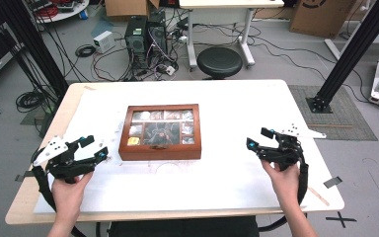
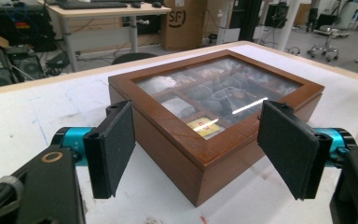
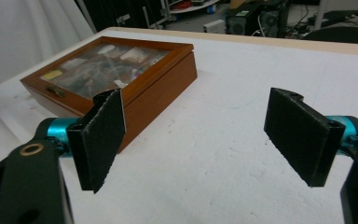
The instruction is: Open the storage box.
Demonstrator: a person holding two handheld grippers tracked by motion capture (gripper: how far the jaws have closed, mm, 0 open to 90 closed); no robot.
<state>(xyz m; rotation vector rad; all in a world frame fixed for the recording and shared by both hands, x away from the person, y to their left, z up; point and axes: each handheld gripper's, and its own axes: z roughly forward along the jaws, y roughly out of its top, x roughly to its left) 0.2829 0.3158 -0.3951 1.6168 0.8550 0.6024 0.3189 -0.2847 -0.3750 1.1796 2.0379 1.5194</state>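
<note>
We hold both claws spread wide and empty, one on each side of the wooden box (image 1: pixel 160 132), which sits shut in the middle of the white surface (image 1: pixel 237 168). Our left claw (image 1: pixel 94 148) hovers just beside the box's near left corner, and in the left gripper view that corner lies between its pads. Our right claw (image 1: pixel 259 138) hangs well apart from the box, over bare surface to its right.

The glass lid (image 2: pixel 219 93) shows small items sorted in compartments, and a brass clasp (image 3: pixel 56 90) sits on the front edge, seen from the right gripper view.

We judge the main risk is the box sliding. If the left claw pushes at the corner before the right one steadies the far side, the box could skate or twist across the smooth surface. A pad that lands on the glass instead of the wooden frame could slip or press the pane. A lid lifted unevenly may jolt the contents out of their compartments.
</note>
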